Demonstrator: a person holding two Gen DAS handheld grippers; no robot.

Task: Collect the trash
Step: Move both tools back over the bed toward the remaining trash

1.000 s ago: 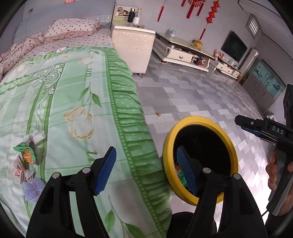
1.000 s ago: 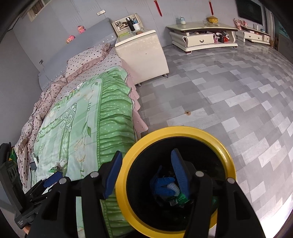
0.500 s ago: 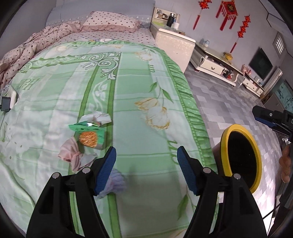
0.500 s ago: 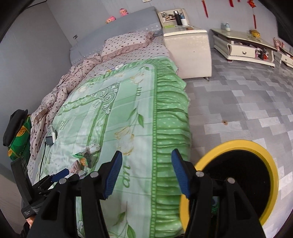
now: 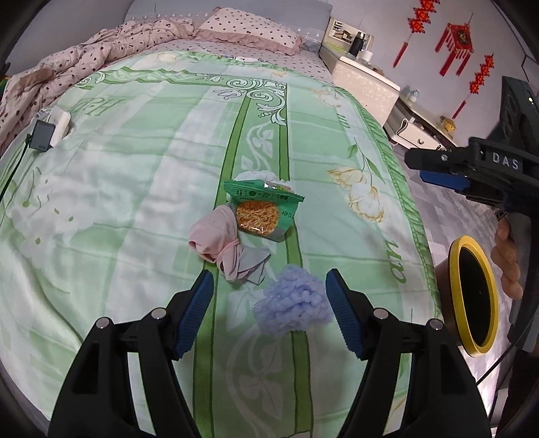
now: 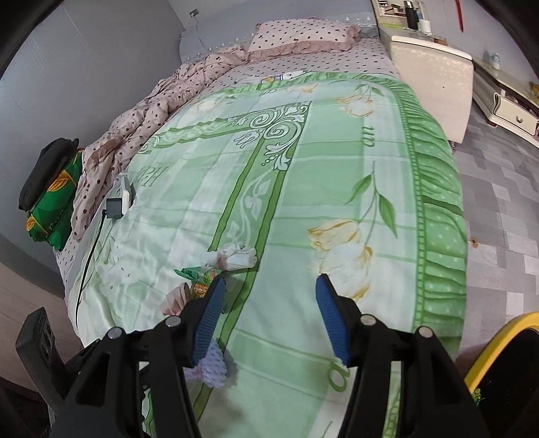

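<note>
Trash lies on the green bedspread [image 5: 134, 209]: a crumpled light-blue bubble wrap [image 5: 293, 303], a pink tied bag [image 5: 219, 241], a green noodle packet [image 5: 264, 209] and a white crumpled tissue [image 5: 259, 177]. My left gripper [image 5: 269, 310] is open and empty, its jaws either side of the bubble wrap. My right gripper [image 6: 267, 320] is open and empty above the bed; it also shows in the left wrist view [image 5: 441, 168]. The yellow-rimmed black bin [image 5: 475, 300] stands on the floor right of the bed. The right wrist view shows the tissue [image 6: 235, 257], packet [image 6: 198, 274] and bubble wrap [image 6: 212, 367].
A small black device with cable [image 5: 42, 138] and a white box [image 5: 60, 121] lie at the bed's left. A pink dotted quilt [image 5: 84, 74] and pillow [image 5: 249, 30] are at the head. A white nightstand [image 5: 363, 84] and TV cabinet [image 5: 417, 131] stand on the right.
Both grippers swung from over the bin toward the bed. The left gripper has come down to the trash, and the bubble wrap now sits between its jaws. Both stayed open.
</note>
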